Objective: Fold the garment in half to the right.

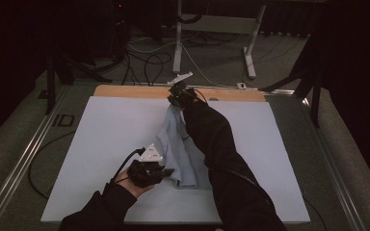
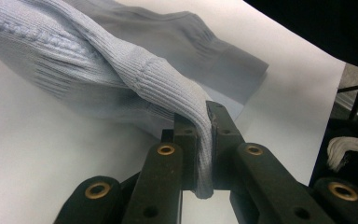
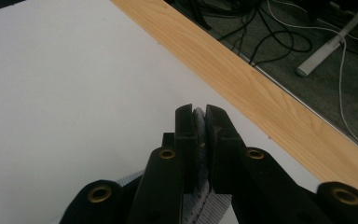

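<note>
Left hand-held gripper (image 2: 204, 140) clamped tight on a ribbed edge of the pale blue knit garment (image 2: 121, 74), fabric pinched between both jaws and hanging out below them. Right hand-held gripper (image 3: 199, 140) likewise closed on a thin fold of the same knit, at the far side of the white surface (image 1: 101, 139) near its wooden edge (image 3: 270, 102). Garment (image 1: 176, 154) stretched from near left to far centre, bunched and twisted into a rope near the left grip, ribbed cuff lying flat behind.
</note>
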{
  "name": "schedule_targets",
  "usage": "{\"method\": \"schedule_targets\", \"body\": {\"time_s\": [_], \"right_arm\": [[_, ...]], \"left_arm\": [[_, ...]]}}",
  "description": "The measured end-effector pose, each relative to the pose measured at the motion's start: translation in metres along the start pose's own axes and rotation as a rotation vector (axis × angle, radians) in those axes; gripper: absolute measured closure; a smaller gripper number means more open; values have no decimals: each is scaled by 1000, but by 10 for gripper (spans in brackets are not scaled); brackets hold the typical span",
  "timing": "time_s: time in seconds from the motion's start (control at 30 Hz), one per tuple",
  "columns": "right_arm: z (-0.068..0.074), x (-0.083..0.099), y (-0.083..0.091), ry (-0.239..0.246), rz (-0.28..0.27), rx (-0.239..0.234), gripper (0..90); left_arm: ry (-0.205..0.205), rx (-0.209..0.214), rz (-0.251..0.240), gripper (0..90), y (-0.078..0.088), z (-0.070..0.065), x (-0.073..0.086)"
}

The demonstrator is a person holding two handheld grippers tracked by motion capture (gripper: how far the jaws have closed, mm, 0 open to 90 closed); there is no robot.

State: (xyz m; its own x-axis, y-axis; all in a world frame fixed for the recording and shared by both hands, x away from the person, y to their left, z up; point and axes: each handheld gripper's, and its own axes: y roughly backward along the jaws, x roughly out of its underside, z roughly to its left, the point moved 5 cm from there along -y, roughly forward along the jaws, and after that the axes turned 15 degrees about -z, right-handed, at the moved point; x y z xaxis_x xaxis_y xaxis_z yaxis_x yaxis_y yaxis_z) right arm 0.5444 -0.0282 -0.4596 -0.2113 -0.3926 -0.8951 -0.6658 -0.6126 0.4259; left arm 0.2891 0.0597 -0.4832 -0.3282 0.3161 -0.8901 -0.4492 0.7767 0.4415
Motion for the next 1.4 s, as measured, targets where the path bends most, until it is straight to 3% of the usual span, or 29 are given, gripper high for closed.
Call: {"method": "schedule_targets", "body": {"time_s": [0.53, 0.8, 1.2, 1.4], "right_arm": [[-21, 7, 27, -28, -33, 6, 848], [-34, 20, 39, -41, -29, 18, 847], [-51, 31, 53, -42, -33, 24, 847], [-59, 38, 54, -54, -29, 8, 846]], "left_arm": [[-55, 46, 23, 857, -24, -18, -19], [-82, 79, 47, 857, -45, -29, -27], [-96, 122, 45, 857, -69, -42, -39], [-113, 129, 66, 856, -85, -47, -42]]}}
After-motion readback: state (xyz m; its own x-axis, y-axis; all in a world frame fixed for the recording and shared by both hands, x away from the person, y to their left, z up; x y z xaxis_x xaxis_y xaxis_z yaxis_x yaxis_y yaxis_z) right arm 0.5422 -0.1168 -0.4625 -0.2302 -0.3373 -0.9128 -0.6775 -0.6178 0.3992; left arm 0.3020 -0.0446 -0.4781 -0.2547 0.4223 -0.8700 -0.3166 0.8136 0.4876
